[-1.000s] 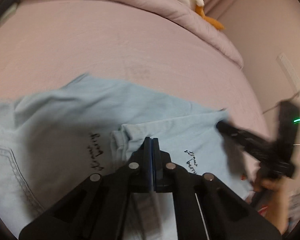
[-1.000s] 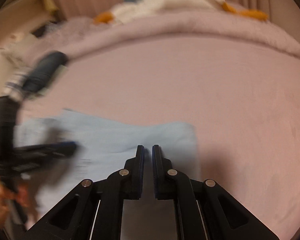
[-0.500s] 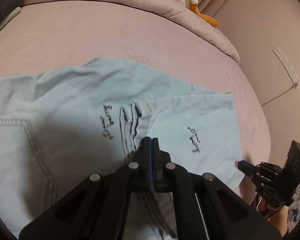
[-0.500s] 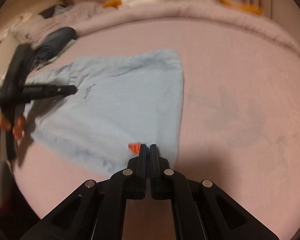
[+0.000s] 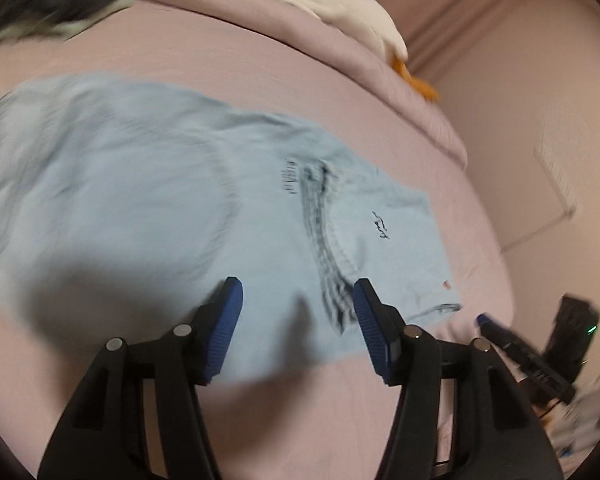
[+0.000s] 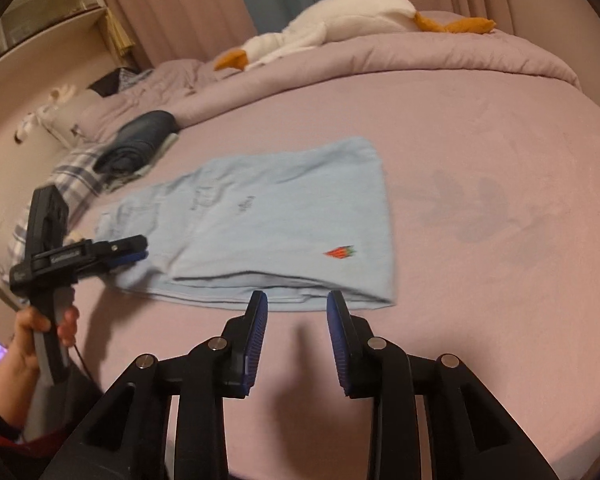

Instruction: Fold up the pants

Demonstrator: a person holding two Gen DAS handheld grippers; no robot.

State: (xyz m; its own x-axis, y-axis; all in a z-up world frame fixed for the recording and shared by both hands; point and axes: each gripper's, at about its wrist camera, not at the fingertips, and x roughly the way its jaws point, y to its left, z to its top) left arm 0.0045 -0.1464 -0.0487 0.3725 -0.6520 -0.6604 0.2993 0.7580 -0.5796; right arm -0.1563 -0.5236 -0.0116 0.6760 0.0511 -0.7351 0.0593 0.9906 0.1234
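Observation:
Light blue pants [image 6: 284,220] lie folded flat on the pink bed sheet [image 6: 480,140], with a small red embroidered mark near their front edge. My right gripper [image 6: 296,304] hovers just short of that folded edge; its jaws are opening and nothing is between them. In the left wrist view the pants [image 5: 160,208] show a curved seam and dark lettering. My left gripper [image 5: 298,296] is over their near edge, jaws opening, pads off the cloth. The left gripper [image 6: 142,248] appears at the pants' left end, and the right gripper [image 5: 484,320] shows at the right.
A white plush goose [image 6: 340,24] lies on the rolled duvet [image 6: 460,52] at the back. A dark folded garment [image 6: 140,144] and plaid cloth [image 6: 76,176] sit at the back left. A hand [image 6: 40,324] holds the left tool. The bed's edge and wall [image 5: 540,140] are at right.
Both grippers were shut at the pants' edge and now stand parted and drawn back from it. The pants lie folded over on the sheet.

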